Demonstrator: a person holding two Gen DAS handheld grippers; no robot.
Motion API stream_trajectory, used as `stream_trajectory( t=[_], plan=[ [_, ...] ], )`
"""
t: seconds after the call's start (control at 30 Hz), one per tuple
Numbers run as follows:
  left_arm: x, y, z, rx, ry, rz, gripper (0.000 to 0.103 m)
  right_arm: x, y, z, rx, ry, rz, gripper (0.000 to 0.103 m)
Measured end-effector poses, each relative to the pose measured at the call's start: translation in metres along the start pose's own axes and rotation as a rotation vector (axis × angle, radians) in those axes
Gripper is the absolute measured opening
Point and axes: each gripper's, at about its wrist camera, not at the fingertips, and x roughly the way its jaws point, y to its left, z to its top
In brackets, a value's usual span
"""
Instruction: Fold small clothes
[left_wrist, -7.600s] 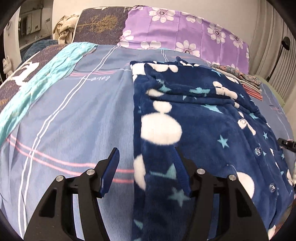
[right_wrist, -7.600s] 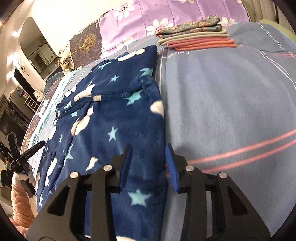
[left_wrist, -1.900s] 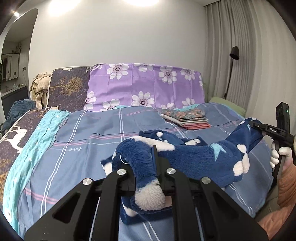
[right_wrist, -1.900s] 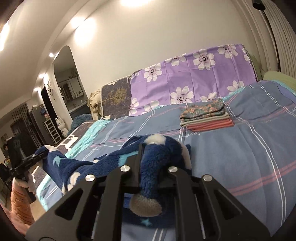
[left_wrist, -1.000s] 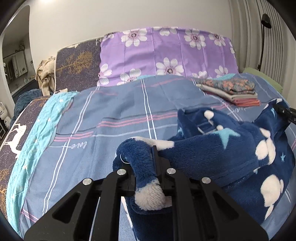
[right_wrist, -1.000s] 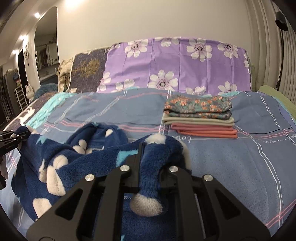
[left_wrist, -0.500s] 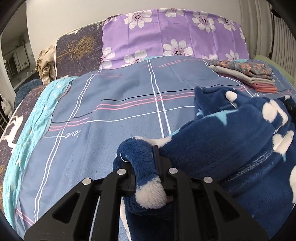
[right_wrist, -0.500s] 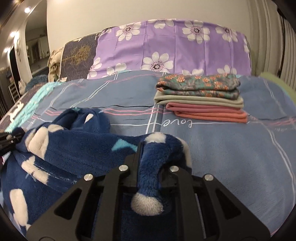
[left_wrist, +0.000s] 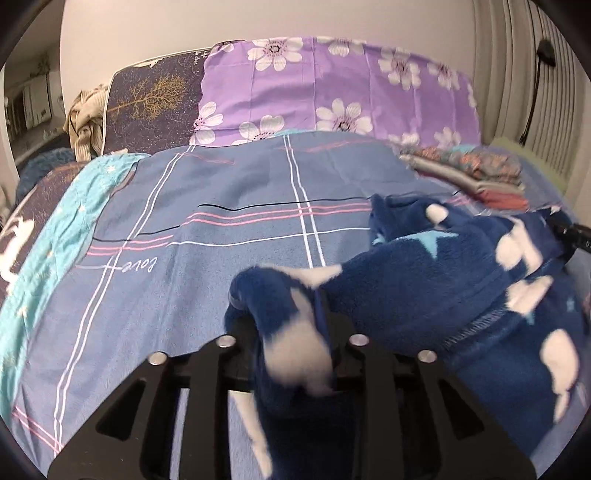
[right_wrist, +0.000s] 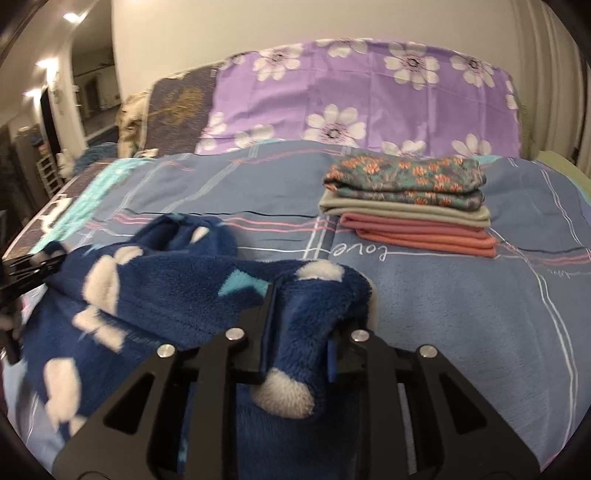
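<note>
The navy fleece garment (right_wrist: 155, 295), patterned with stars and white blobs, now sags in a doubled-over heap on the blue plaid bed (left_wrist: 221, 206), where moments ago it hung stretched in the air between both tools. The left hand-held gripper (left_wrist: 291, 332) stays clamped on one bunched corner, and the right hand-held gripper (right_wrist: 299, 332) pinches the other. Both have come down and forward, so this fold looks nearly laid. A stack of folded clothes (right_wrist: 406, 206) waits near the purple floral pillow (right_wrist: 369, 92).
</note>
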Motion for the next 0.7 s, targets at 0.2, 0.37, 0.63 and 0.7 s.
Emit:
stream_trajectory(
  t=[0.2,0.37,0.63,0.7],
  plan=[
    [-0.033,0.008,-0.012,0.026,-0.041,0.067,0.061,-0.03,-0.004,-0.009,-0.077,0.006,-0.02,0.073],
    [-0.036,-0.001,-0.024,0.177,0.001,0.142,0.061,-0.026,-0.003,-0.025,-0.201,0.047,-0.125,0.073],
    [0.003,-0.013,-0.008,0.327,0.076,0.163,0.062,0.027,0.008,-0.014,-0.326,0.129,-0.094,0.071],
    [0.014,-0.004,0.013,0.28,0.081,0.105,0.062,0.042,-0.005,0.004,-0.248,0.137,-0.018,0.071]
  ],
)
